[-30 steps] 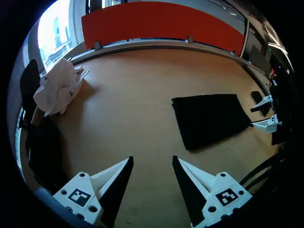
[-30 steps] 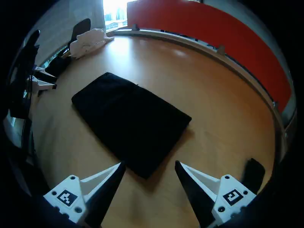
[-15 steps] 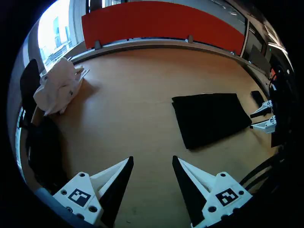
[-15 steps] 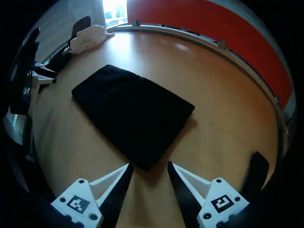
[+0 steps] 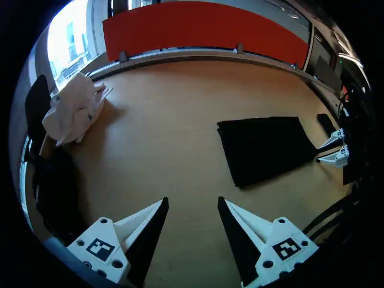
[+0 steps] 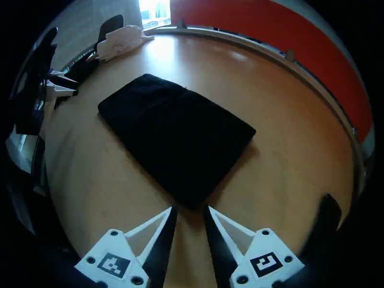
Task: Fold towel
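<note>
Corner-grasp step, by the look of it: right tongs [image 6: 189, 222] are straddling, narrowly spread and not yet pinching, the near corner of the towel [image 6: 177, 134] lying flat mid surface [image 6: 288, 144], left tongs [image 5: 192, 216] are hovering spread well apart from it, and the next move is probably calling for a pinch and lift.

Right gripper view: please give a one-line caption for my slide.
Right gripper, jaws slightly apart, at the corner of a black towel on a wooden table.
</note>
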The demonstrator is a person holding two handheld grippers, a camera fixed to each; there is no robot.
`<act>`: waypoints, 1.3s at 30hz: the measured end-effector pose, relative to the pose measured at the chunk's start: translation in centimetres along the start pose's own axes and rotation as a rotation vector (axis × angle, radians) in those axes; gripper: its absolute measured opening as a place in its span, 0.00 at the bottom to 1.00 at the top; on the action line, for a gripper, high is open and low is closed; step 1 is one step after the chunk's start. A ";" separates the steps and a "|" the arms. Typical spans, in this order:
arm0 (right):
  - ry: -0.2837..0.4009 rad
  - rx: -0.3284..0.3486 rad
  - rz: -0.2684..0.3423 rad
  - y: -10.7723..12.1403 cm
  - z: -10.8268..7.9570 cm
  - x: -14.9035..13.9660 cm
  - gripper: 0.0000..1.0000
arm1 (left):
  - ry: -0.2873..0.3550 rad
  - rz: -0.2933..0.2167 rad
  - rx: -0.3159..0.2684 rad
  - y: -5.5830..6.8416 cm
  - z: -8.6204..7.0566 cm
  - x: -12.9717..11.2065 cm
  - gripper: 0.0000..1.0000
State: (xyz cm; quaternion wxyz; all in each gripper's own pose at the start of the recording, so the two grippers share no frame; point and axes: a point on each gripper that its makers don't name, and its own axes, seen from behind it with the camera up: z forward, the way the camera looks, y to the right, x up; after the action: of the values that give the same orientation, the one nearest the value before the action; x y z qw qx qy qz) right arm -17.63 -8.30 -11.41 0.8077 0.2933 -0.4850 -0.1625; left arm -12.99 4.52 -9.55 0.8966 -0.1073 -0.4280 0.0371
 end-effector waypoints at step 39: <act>0.174 -0.051 0.051 2.2 -3.6 6.7 0.03 | 0.013 0.003 0.015 -0.4 0.2 1.0 0.75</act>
State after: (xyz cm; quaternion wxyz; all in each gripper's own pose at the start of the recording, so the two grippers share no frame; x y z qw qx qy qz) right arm -11.31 -9.10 -6.72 0.8578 0.2731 -0.4161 -0.1285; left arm -12.51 4.28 -8.62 0.9002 -0.1014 -0.4216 0.0408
